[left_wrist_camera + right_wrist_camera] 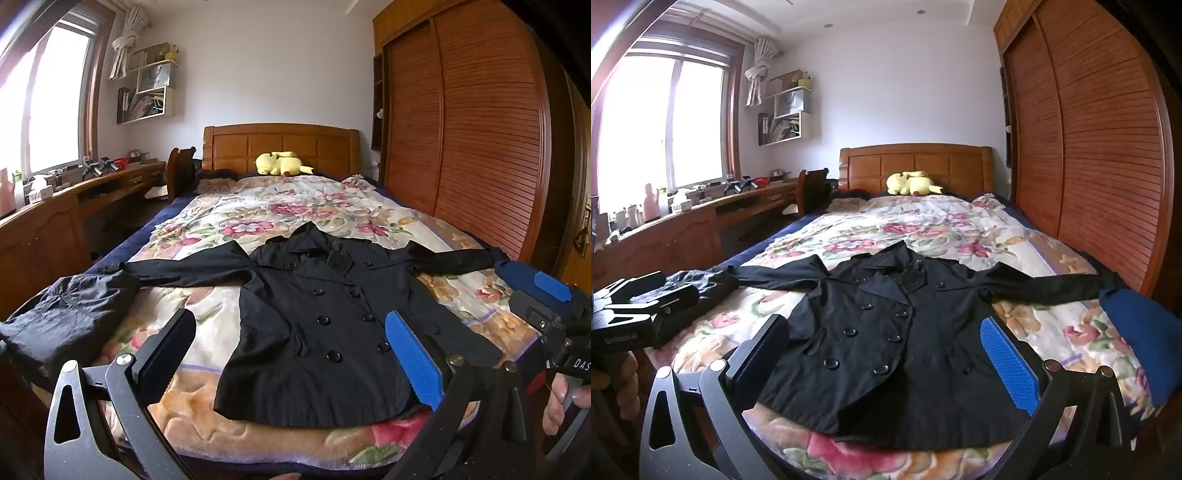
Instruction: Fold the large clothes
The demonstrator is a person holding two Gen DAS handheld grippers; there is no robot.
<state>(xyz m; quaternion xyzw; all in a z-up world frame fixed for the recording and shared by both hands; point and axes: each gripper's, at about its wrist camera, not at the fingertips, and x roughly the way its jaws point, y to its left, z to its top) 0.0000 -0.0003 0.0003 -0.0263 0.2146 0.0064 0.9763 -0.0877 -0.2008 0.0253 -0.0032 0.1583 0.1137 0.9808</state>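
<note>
one black coat (314, 317) flat on floral blanket (258, 206); two tongs, left tongs (291, 354) and right tongs (886, 354), wide, empty.

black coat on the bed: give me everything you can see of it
The black coat is double-breasted, with two columns of dark round buttons, a wide notched collar and thin, slightly creased fabric. It lies flat and face up on the floral blanket, buttoned shut, collar toward the headboard, hem toward the cameras, both sleeves spread straight out sideways. One sleeve end reaches a dark folded garment. Neither open gripper touches it.
</note>
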